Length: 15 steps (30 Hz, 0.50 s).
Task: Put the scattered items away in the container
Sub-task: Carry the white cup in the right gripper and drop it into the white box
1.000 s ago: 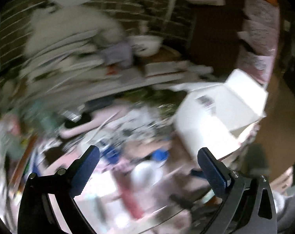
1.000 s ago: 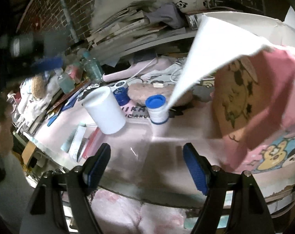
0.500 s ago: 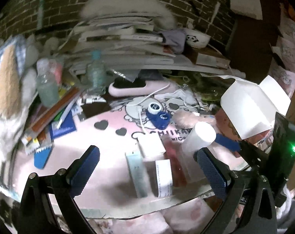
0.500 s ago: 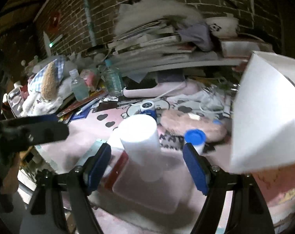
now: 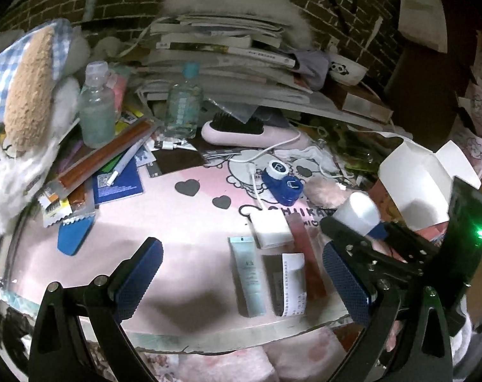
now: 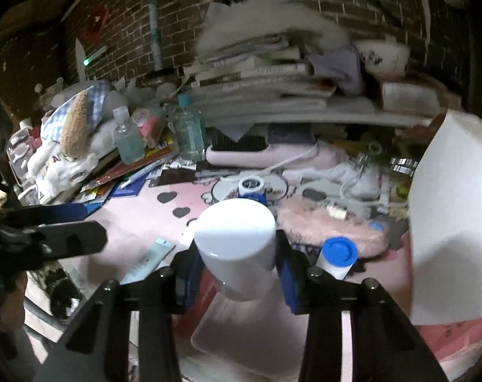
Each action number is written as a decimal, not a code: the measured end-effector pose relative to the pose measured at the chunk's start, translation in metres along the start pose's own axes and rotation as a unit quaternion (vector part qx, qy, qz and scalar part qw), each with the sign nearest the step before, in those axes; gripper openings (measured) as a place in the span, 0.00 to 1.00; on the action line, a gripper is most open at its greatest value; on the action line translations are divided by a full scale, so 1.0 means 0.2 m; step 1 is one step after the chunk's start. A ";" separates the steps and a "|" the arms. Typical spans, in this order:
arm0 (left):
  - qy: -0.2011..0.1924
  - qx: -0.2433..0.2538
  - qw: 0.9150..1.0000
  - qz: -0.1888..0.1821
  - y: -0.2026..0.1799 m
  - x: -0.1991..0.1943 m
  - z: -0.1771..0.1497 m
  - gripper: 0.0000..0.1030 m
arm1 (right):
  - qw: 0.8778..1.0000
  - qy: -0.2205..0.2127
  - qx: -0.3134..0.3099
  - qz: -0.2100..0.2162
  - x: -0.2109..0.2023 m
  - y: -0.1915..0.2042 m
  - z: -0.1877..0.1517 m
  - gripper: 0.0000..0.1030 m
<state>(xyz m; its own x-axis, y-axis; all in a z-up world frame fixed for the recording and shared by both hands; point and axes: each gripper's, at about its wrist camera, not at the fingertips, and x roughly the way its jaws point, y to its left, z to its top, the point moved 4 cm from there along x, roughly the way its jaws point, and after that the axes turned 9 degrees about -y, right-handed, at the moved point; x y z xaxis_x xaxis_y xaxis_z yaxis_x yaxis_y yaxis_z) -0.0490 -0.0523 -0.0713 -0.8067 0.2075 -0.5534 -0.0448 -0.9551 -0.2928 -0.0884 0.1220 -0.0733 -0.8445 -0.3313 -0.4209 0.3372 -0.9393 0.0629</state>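
My right gripper (image 6: 237,270) is shut on a white cylindrical bottle (image 6: 237,238), which stands upright over a clear flat tray (image 6: 241,343). In the left wrist view the same white bottle (image 5: 357,211) shows at the right, in front of the open white carton (image 5: 422,187). My left gripper (image 5: 241,278) hangs open above the pink mat's front edge with nothing between its fingers. Just beyond it lie a pale blue tube (image 5: 247,283), a receipt-wrapped packet (image 5: 288,283), a red strip (image 5: 304,254) and a white square box (image 5: 271,229). A small blue-capped bottle (image 6: 336,256) stands right of the held bottle.
A blue lens case (image 5: 280,180), a pink fluffy pad (image 6: 330,226) and a pink hairbrush (image 5: 250,133) lie farther back. Bottles, packets and a plush toy (image 5: 30,86) crowd the left. A stack of books (image 5: 228,60) stands against the brick wall. The carton's white flap (image 6: 451,222) rises at the right.
My right gripper has shut on the white bottle, which stood free between its open fingers before. The left gripper has swung left from the carton and steadied over the mat, still open.
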 end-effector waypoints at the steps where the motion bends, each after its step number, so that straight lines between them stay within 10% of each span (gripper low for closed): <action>1: 0.001 -0.001 1.000 0.000 0.00 0.00 0.00 0.97 | 1.000 -0.007 -0.008 -0.002 -0.02 0.01 0.02 0.37; 15: 0.016 0.014 1.000 -0.021 -0.10 0.06 -0.01 0.98 | 0.998 -0.052 0.026 -0.011 -0.43 -0.32 0.49 0.37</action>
<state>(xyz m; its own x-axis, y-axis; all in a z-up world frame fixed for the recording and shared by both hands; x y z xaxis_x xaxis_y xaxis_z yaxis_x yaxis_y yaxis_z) -0.0565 -0.0296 -0.0731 -0.7843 0.2536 -0.5662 -0.0954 -0.9511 -0.2939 -0.0779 0.2027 0.0483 -0.8910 -0.3158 -0.3263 0.2985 -0.9488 0.1032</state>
